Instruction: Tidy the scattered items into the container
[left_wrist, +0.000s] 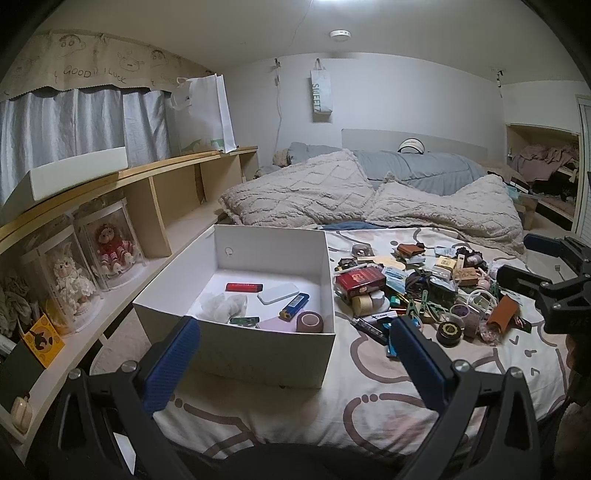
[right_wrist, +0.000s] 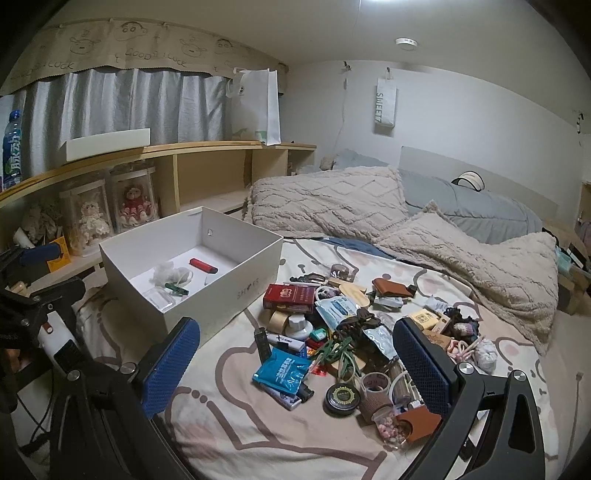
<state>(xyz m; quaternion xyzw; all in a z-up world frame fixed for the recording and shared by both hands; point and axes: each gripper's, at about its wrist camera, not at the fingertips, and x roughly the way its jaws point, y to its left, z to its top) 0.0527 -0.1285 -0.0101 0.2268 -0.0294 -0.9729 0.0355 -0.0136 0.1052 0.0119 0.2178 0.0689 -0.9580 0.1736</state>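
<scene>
A white cardboard box stands on the bed sheet, holding a red lighter, a white case, a blue lighter, a tape roll and tissue. To its right lies a pile of small items, among them a red pack, a blue sachet and a black round tin. My left gripper is open before the box's near wall, nothing in it. My right gripper is open above the pile's near edge, empty.
A wooden shelf runs along the left with dolls in clear cases, a box lid and a white bag. Pillows and a grey duvet lie behind the box. A bottle stands on the shelf.
</scene>
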